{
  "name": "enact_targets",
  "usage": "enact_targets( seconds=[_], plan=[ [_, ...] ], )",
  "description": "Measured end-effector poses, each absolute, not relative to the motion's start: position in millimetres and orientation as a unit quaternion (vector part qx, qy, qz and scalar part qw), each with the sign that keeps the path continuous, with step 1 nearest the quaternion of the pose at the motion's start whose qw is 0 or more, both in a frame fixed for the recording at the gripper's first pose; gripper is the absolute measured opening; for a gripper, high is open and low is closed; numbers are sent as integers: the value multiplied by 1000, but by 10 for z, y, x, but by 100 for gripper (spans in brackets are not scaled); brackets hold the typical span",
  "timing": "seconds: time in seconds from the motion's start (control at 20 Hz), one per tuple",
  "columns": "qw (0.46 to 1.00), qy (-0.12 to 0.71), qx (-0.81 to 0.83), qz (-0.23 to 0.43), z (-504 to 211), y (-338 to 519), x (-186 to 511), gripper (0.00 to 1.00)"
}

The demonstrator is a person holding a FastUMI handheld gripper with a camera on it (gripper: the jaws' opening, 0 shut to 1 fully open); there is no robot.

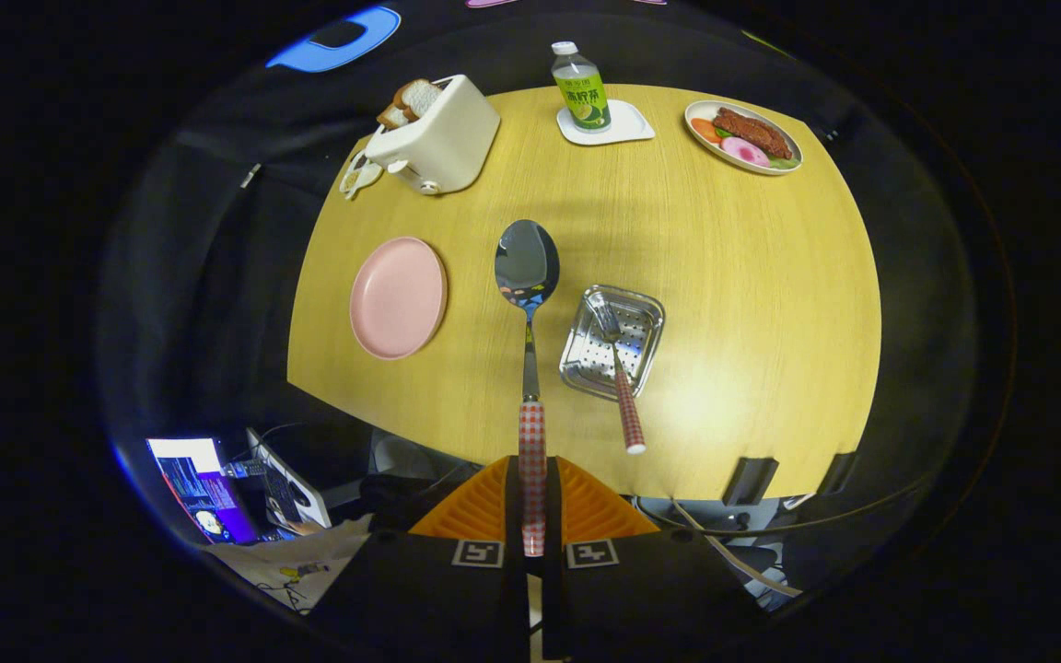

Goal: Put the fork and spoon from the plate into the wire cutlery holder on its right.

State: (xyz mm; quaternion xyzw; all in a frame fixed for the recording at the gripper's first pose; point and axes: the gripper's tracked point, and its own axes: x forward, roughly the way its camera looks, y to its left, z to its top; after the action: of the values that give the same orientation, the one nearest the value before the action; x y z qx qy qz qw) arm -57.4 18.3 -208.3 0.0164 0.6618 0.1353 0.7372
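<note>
**Spoon Up High Over the Table**

The gripper [531,502] is squeezing the checked handle of the spoon [528,276] between both fingers, bowl pointing ahead. Below is sitting a yellow wooden table [752,304], dark booth cloth around it. The fork [621,378] is lying in the metal cutlery holder [646,322] (handle poking out). The pink plate [398,296] is sitting bare. Farther off are a toaster [443,138] holding bread, a bottle [580,87], and a food plate [742,136].

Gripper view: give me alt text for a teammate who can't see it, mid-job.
The gripper is shut on the checked handle of a spoon, held above a wooden table. Ahead to the right, the fork lies in the metal cutlery holder; the pink plate sits to the left. A toaster, bottle and food plate stand beyond.
</note>
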Motion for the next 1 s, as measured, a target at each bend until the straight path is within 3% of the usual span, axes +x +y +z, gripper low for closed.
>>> enact_targets(
  seconds=[0.35,1.0],
  plan=[
    [645,738,-123,156,-2266,-349,-740,10],
    [518,839,-100,134,-2647,-498,-488,11]
  ],
)
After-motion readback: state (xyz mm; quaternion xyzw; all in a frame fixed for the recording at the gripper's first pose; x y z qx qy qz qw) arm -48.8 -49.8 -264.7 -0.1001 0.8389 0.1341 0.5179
